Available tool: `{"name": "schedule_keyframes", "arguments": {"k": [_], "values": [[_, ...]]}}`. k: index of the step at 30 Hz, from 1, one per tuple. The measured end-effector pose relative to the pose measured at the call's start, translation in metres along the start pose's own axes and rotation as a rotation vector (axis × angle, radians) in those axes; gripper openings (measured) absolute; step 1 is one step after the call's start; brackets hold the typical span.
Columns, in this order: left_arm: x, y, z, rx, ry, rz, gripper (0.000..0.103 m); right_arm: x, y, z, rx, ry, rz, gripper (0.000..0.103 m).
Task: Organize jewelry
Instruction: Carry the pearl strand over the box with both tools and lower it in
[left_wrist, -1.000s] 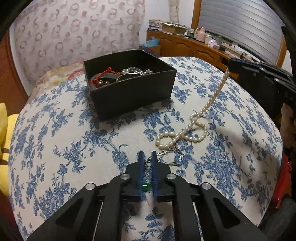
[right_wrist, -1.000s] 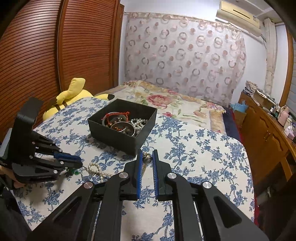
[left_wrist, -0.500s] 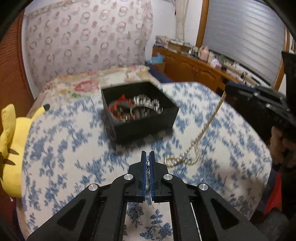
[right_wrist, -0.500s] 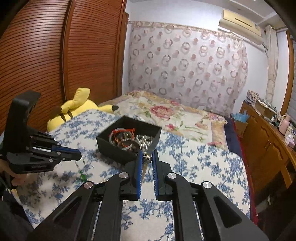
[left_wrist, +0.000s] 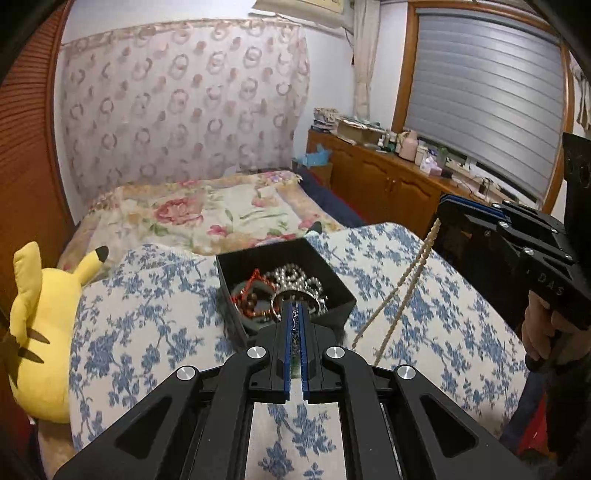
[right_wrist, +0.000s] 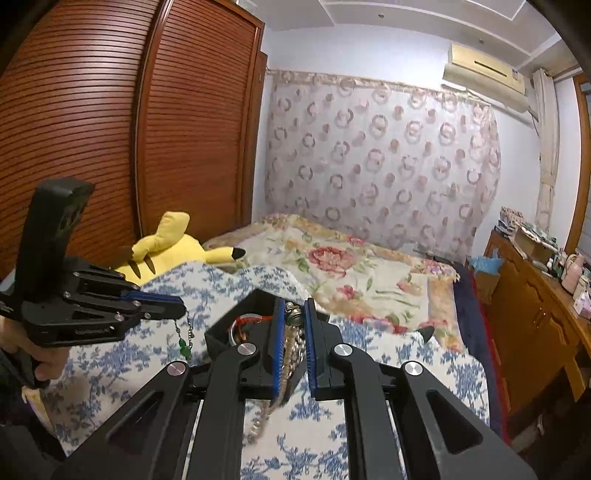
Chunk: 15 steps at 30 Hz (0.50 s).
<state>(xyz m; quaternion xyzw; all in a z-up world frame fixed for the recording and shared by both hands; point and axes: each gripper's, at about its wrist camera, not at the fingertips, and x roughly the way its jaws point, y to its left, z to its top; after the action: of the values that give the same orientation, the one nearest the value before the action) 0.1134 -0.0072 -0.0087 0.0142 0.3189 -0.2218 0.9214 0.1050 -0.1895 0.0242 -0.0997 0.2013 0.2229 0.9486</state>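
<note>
Left gripper (left_wrist: 295, 314) clenches a thin silver chain (right_wrist: 190, 330) with green bead; right gripper (right_wrist: 294, 314) grasps a lustrous pearl strand (left_wrist: 406, 291); square matte black box (left_wrist: 334, 278) sits below.

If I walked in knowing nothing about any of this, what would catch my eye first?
Probably the pearl necklace, hanging in a long double strand from the right gripper above the blue-flowered cloth. Next, the left gripper, shut on a thin chain with a green pendant dangling below it. Between them sits a black box heaped with beads and bangles, and a bright yellow plush toy lies at the cloth's left edge.
</note>
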Motion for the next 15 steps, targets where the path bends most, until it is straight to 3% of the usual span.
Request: {"name": "schedule_keyframes", "arguments": {"k": [15], "values": [[0.047,0.015,0.032,-0.025,0.008,0.012,0.003,0.023,-0.019,0.066,-0.032,-0.1,0.026,0.012]]}}
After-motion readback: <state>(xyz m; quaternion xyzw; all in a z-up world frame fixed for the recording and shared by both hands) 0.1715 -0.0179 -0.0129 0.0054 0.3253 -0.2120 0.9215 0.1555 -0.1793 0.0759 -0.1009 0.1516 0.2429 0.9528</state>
